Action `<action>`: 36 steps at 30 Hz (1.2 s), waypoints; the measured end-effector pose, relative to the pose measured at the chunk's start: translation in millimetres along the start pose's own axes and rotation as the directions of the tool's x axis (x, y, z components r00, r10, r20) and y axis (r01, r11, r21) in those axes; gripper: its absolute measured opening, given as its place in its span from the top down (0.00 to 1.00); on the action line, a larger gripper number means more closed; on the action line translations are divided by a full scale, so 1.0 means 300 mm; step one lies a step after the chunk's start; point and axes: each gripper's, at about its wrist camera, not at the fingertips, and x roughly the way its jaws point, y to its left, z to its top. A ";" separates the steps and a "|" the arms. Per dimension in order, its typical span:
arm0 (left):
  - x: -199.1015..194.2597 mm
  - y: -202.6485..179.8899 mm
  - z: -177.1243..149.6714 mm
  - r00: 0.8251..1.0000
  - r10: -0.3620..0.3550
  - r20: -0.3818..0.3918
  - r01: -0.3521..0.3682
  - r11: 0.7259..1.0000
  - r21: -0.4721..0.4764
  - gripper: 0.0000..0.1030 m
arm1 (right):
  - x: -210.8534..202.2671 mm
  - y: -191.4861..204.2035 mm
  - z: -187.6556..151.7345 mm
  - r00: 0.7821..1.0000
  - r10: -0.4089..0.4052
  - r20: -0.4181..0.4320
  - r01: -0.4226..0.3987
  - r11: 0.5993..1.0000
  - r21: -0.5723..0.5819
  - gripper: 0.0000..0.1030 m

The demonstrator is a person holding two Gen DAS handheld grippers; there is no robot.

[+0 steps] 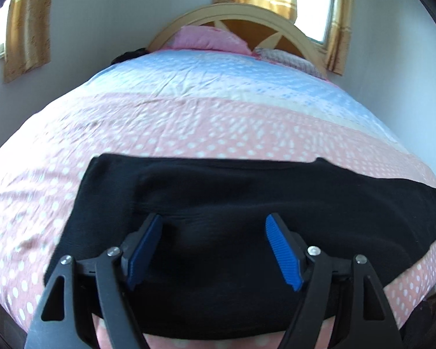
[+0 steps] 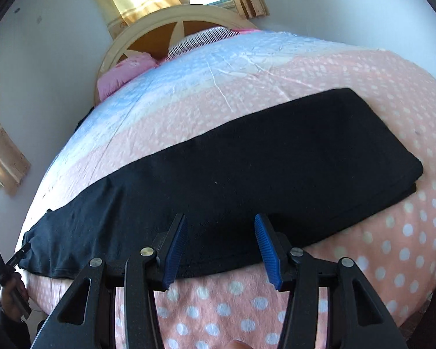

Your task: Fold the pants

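Black pants point(image 1: 247, 192) lie flat across the near end of the bed, folded lengthwise into a long strip. In the right wrist view the pants point(image 2: 247, 168) run from lower left to upper right. My left gripper point(image 1: 213, 218) is open and empty above the pants' left part. My right gripper point(image 2: 219, 218) is open and empty over the pants' near edge. The left gripper's body point(image 2: 8, 264) shows at the far left of the right wrist view, at the pants' left end.
The bed has a pink and blue polka-dot cover point(image 1: 189, 122). Pink pillows point(image 1: 209, 39) and a striped pillow point(image 2: 200, 39) lie against the arched wooden headboard point(image 1: 235, 17). Walls and curtained windows point(image 1: 316, 8) stand behind. The bed's near edge is just below the pants.
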 end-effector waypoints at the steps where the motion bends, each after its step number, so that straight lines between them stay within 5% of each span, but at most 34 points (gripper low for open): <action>1: 0.001 0.010 -0.002 1.000 -0.003 0.002 0.003 1.000 -0.005 0.26 | -0.004 0.002 0.005 1.000 -0.006 -0.002 0.006 1.000 -0.007 0.51; 14: -0.032 0.007 0.011 0.999 0.036 0.030 -0.037 0.999 0.023 0.24 | -0.048 0.044 -0.006 0.999 -0.018 0.027 0.020 0.999 -0.050 0.51; 21: -0.019 -0.047 0.036 0.999 -0.015 0.031 0.014 1.000 0.016 0.23 | 0.004 0.214 0.084 0.988 0.154 -0.021 -0.155 0.986 -0.065 0.51; 25: -0.007 -0.134 0.033 0.999 -0.050 0.021 0.047 0.994 0.096 0.22 | 0.087 0.397 0.141 0.968 0.240 -0.070 -0.246 0.963 -0.108 0.51; 29: 0.036 -0.192 0.003 0.998 -0.039 -0.053 0.049 0.980 0.194 0.20 | 0.210 0.653 0.171 0.927 0.330 -0.178 -0.358 0.920 -0.162 0.51; 36: 0.048 -0.177 -0.017 0.988 -0.124 -0.096 0.143 0.964 0.225 0.00 | 0.482 1.022 0.162 0.785 0.469 -0.405 -0.524 0.851 -0.028 0.51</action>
